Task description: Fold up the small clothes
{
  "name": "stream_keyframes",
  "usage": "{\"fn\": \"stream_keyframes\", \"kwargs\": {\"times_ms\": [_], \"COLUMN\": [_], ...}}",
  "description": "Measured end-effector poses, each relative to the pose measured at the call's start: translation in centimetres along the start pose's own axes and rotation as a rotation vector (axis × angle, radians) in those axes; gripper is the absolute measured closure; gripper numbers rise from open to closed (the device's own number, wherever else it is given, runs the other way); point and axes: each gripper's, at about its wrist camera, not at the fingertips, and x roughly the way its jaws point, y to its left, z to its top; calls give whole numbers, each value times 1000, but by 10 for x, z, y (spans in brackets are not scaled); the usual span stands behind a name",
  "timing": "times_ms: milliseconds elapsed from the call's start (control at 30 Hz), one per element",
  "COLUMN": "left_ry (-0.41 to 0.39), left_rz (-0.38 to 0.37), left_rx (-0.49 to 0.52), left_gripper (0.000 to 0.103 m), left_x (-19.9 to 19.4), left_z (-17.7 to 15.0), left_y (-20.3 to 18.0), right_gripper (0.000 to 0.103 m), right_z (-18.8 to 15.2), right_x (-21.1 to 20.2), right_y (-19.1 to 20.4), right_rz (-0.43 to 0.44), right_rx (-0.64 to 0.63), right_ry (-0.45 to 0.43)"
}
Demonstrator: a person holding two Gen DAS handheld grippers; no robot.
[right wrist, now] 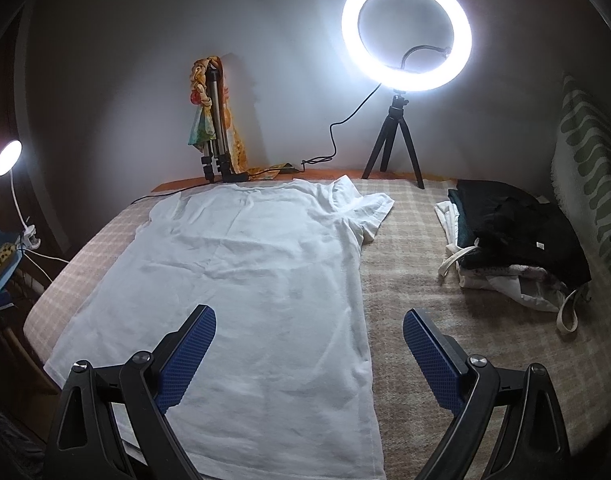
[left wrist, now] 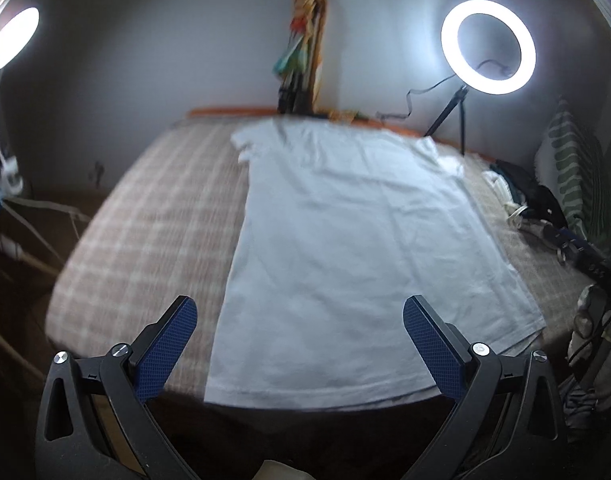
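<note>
Both tongs [left wrist: 299, 312] [right wrist: 309, 322] agape, empty.

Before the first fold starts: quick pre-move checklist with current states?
1. White cotton T-shirt spread flat on the beige checked bed cover: ok, only light wrinkles.
2. Left tool open and empty: ok.
3. Right tool open and empty: ok.
4. Both sleeves laid out: right sleeve ok in the right wrist view; the other is blurred in the left wrist view, cannot tell.
5. Fold area free of the pile of dark and white clothes: ok, the pile lies apart to the right of the shirt.
6. Bottom hem fully on the bed: not ok, it lies right at the near edge.
</note>
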Motion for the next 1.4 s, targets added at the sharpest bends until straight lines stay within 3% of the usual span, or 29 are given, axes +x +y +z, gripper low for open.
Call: {"fn": "stream_keyframes", "kwargs": {"times_ms": [133, 200, 300, 367, 400, 600, 900, 1167, 1300, 1400], "left_ry": [51, 60, 91, 113, 121, 144, 197, 203, 220, 220], "left_rz": [34, -7, -60, -72, -85, -104, -108, -136, -157, -174], "left_rx": [-36, -63, -97, -123, -136, -136, -122, -141, -205, -217], "left_gripper": [14, 18, 36, 56, 59, 62, 79, 79, 79, 80], "left_x": [14, 16, 22, 27, 29, 36, 50, 59, 63, 63], "left_z": [-11, -16, -23, -26, -28, -29, -25, -28, -31, -32], "left_y": [26, 37, 46, 51, 54, 59, 67, 75, 90, 91], "right_gripper": [7, 7, 7, 7, 7, 13, 13, 18, 20, 26], "right_z": [11, 16, 27, 38, 44, 87, 153, 184, 184, 176], "right_x": [0, 1, 9, 19, 25, 68, 148, 228, 277, 312], "right_y": [15, 25, 40, 47, 51, 97, 185, 267, 299, 319], "right_rz": [47, 70, 87, 130, 157, 261, 404, 408, 410, 400], "right_rx": [-24, -53, -93, -75, -58, -83, -168, -245, -241, -257], "right_ry": [9, 12, 18, 43, 56, 105, 206, 307, 392, 450]}}
